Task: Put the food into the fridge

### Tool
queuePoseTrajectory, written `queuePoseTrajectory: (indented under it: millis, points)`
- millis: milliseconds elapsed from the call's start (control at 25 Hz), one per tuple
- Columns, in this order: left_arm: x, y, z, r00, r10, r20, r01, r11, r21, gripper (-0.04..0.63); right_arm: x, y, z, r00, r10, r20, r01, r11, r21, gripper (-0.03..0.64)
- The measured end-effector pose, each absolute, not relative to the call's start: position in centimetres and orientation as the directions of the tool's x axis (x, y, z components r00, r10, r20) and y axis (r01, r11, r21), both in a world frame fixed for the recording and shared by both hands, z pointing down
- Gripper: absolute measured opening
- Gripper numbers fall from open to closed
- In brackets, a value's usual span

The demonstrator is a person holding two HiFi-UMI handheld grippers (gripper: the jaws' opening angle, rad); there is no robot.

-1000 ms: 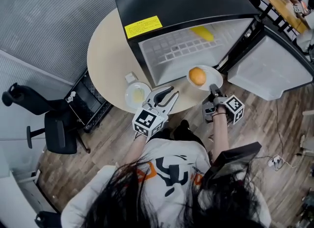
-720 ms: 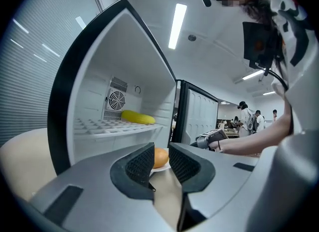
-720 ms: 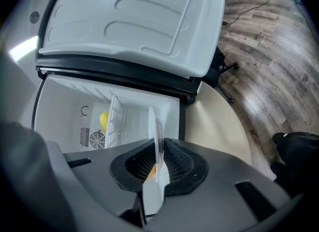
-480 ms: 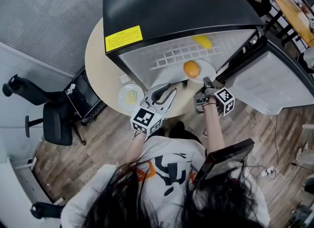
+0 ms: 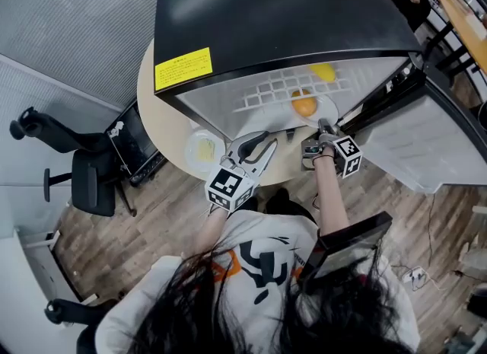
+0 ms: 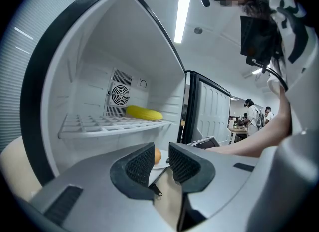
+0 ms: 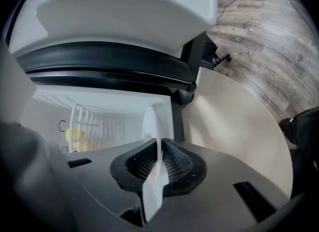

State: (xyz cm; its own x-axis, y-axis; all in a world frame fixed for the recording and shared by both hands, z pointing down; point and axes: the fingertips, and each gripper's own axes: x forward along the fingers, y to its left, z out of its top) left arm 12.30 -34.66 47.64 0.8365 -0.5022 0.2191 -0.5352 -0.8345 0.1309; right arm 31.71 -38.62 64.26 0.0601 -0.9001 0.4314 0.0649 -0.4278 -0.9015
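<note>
One black fridge, one round bench, one wire shelf. Two white plates: the bench plate at 9 o'clock from the head view's centre, the carried plate at 2 o'clock. One orange, one long yellow food item. Two grippers: the left gripper, the right gripper.

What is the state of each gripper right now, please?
Left gripper: open, empty.
Right gripper: closed on the rim of the white plate carrying the orange.

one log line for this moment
right gripper: shut on plate rim | orange: on plate, at open fridge | left gripper: open, empty
</note>
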Motion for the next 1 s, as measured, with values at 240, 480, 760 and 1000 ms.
queuePoseTrajectory:
  millis: [240, 480, 760, 1000]
  points:
    - [11.6, -35.1, 47.9, 0.823, -0.519, 0.233, -0.555, -0.822, 0.129, 0.098, 32.0, -39.7, 64.8, 0.081, -0.89, 0.449, 0.053, -0.446, -0.893, 0.035]
    - [10.8, -35.6, 48.0, 0.812, -0.533, 0.237, -0.57, -0.811, 0.129, 0.098, 31.6, -41.4, 64.4, 0.086, -0.886, 0.456, 0.028, -0.456, -0.89, 0.035]
    - [9.9, -35.8, 48.0, 0.808, -0.538, 0.24, -0.576, -0.808, 0.125, 0.098, 31.6, -43.6, 63.8, 0.088, -0.879, 0.468, -0.024, -0.472, -0.881, 0.035]
    - [8.7, -36.3, 47.7, 0.799, -0.553, 0.235, -0.589, -0.799, 0.12, 0.098, 31.2, -44.3, 62.9, 0.07, -0.883, 0.464, -0.167, -0.469, -0.867, 0.06]
